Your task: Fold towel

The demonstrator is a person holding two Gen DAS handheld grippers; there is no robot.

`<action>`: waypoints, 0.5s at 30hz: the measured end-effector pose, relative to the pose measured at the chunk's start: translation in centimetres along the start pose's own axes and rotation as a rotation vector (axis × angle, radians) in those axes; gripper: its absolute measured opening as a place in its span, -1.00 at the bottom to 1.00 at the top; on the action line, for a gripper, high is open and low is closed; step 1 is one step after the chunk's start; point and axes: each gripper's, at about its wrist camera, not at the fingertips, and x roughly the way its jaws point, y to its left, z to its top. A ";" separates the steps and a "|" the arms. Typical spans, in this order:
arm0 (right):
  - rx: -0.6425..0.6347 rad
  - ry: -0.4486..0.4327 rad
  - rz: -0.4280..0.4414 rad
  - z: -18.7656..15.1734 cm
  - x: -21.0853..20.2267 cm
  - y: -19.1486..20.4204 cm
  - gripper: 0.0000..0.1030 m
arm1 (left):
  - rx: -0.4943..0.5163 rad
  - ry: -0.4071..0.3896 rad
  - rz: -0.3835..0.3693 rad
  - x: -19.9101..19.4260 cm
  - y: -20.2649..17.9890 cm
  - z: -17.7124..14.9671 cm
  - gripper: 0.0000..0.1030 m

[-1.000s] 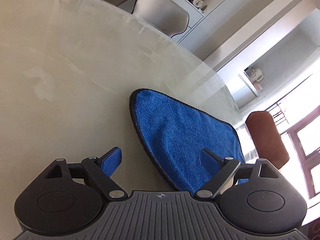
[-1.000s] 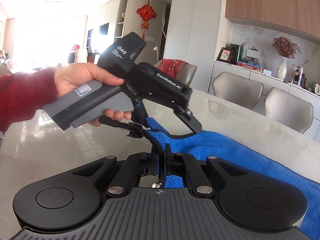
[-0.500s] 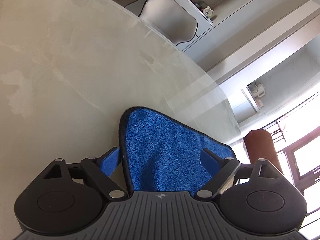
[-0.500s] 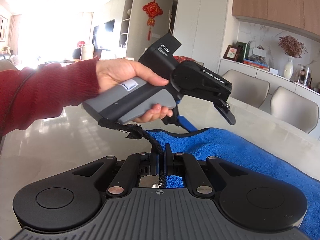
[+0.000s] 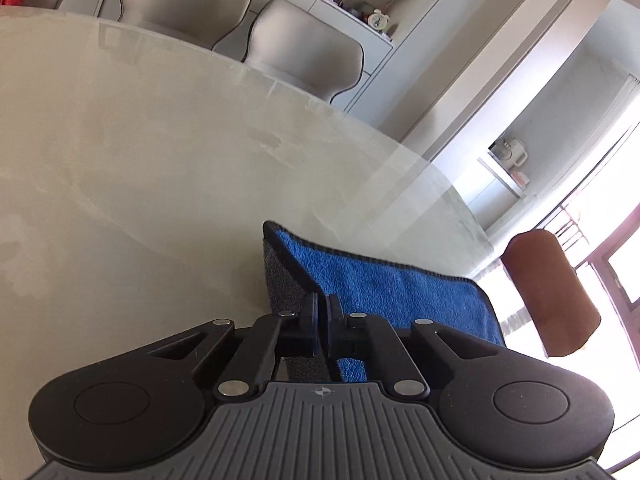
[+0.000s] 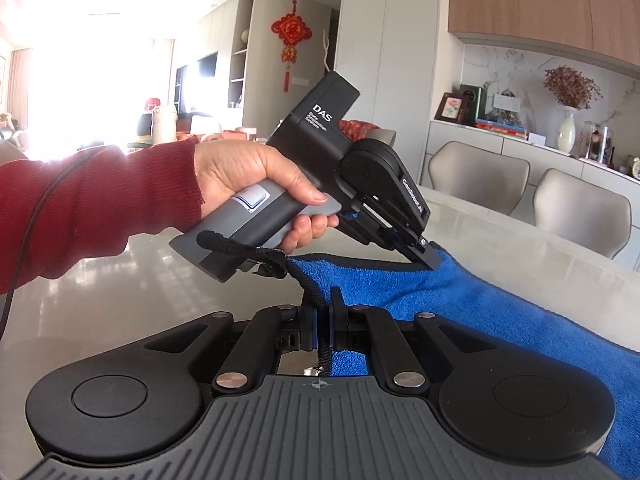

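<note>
While blue towel (image 5: 384, 284) lies on pale glossy bench (image 5: 160, 184), both corners get pinched. Left tool (image 5: 321, 304) clenched on towel's hem, grey underside turned up beside it. From right view: hand (image 6: 248, 184) in red sleeve (image 6: 100, 208) holds left tool, tip biting raised far edge. Right tool (image 6: 325, 300) clenched on black-piped near edge. Towel spreads rightward across bench. Grey chairs (image 6: 580, 216) behind.
</note>
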 end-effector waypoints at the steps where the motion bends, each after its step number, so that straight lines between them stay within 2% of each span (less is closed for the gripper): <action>1: 0.006 -0.007 -0.004 -0.1 -0.3 -0.2 -0.88 | 0.001 -0.006 -0.002 -0.1 -0.2 0.2 -0.94; 7: 0.075 -0.047 -0.043 -0.3 -2.0 -1.8 -0.88 | 0.016 -0.032 -0.024 -0.5 -2.4 1.4 -0.95; 15: 0.203 -0.106 -0.101 -1.5 -5.6 -4.2 -0.88 | 0.089 -0.022 -0.098 2.0 -8.9 2.5 -0.94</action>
